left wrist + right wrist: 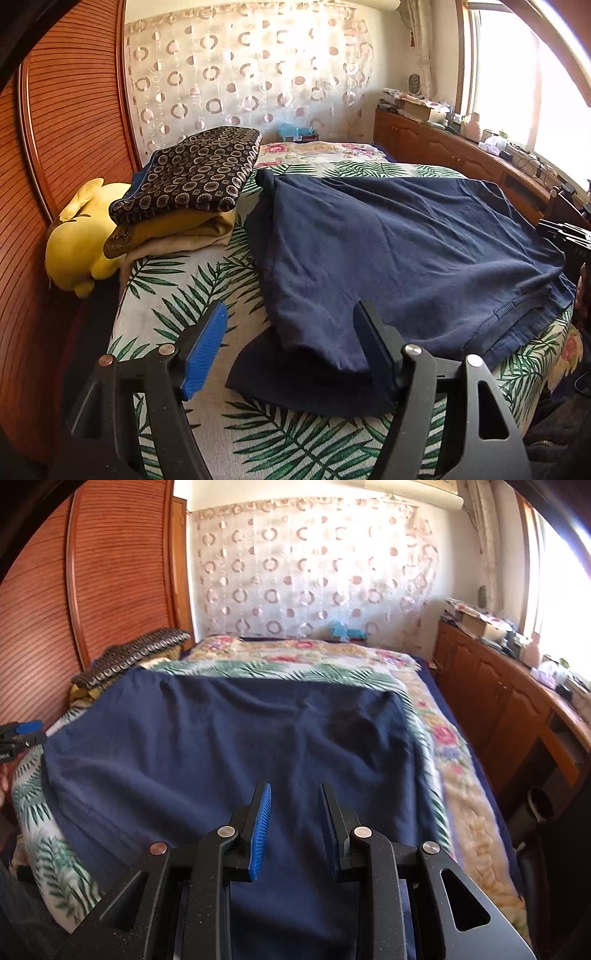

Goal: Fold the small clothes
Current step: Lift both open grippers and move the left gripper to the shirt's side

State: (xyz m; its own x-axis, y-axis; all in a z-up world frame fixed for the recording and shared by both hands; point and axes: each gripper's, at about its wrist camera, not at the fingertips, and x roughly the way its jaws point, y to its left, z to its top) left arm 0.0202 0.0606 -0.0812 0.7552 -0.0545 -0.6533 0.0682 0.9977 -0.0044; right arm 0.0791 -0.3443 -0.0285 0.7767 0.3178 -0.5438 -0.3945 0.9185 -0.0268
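both jaw sets stand apart with nothing pressed between the pads. on our left gripper [291, 343] the jaws are wide, and a folded corner of the navy shirt [406, 251] lies on the bed between the fingers; neither pad bears on the cloth. on our right gripper [295, 830] the gap is narrower, the fingers hover over the shirt, and the blue pads show clear of the fabric.

we find the shirt spread flat across the leaf-print sheet [177, 295], filling the middle of the bed. its near left corner is doubled over itself, showing a darker layer beneath. a hem with stitching runs along its near right edge in the left wrist view.

a stack of folded clothes [188, 188] sits on the sheet to the left of the shirt, just beside it, with a dark ring-patterned piece on top. a yellow plush [81, 240] lies against the stack, next to the wooden headboard [66, 129]. a floral blanket [454, 746] covers the far and right part of the bed.
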